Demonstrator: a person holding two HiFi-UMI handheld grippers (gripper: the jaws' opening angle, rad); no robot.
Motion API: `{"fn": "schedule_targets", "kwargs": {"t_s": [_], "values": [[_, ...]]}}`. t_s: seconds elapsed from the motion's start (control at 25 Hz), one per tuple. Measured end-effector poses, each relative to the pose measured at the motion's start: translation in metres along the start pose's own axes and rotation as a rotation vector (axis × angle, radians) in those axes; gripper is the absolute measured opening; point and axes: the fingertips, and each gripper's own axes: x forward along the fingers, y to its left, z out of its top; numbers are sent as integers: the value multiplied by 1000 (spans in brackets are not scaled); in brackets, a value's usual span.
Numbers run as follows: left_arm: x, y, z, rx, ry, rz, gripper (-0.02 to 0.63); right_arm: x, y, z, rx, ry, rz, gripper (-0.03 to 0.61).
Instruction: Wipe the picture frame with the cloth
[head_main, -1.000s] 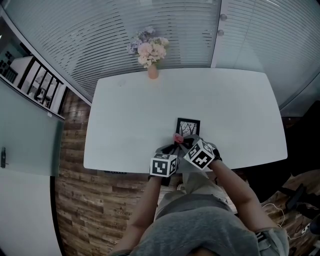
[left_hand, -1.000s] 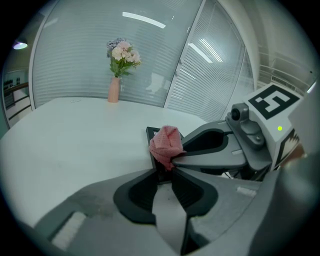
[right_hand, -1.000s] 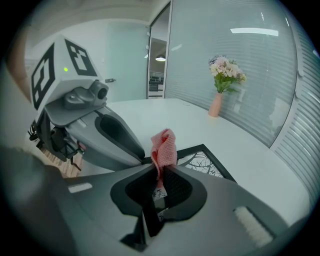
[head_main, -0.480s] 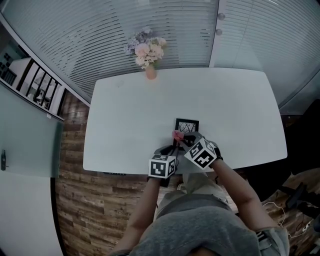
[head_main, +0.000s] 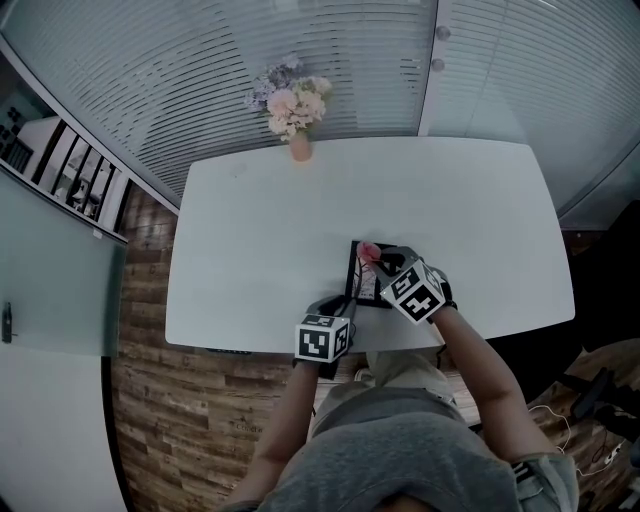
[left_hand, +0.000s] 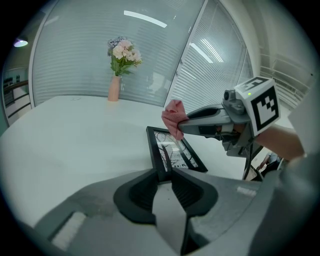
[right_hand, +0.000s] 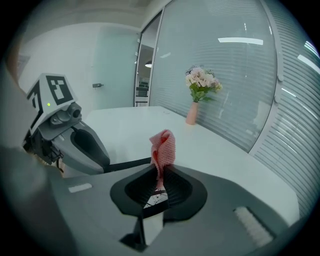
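A black picture frame (head_main: 366, 287) lies flat near the front edge of the white table (head_main: 280, 220). My left gripper (head_main: 348, 302) is shut on the frame's near left corner; in the left gripper view the frame (left_hand: 174, 150) runs away from the closed jaws (left_hand: 164, 173). A pink cloth (head_main: 368, 251) is bunched in my right gripper (head_main: 378, 259), which is shut on it over the frame's far end. In the right gripper view the cloth (right_hand: 163, 146) sticks up from the jaws (right_hand: 160, 174). The cloth (left_hand: 173, 118) hangs just above the glass.
A pink vase of flowers (head_main: 296, 108) stands at the table's far edge, well away from the frame. Glass walls with blinds rise behind the table. Wooden floor shows to the left. The left gripper's body (right_hand: 75, 142) sits close to the right gripper's left side.
My right gripper has carried the cloth from the frame's near end to its far end. The left gripper and the frame have stayed in place.
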Motion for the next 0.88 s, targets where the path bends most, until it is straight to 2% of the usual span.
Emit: {"fn": "schedule_targets", "kwargs": {"t_s": [0.88], "values": [[0, 1, 0, -11, 4, -8, 95, 25, -42, -22, -9, 82, -69, 37]]}}
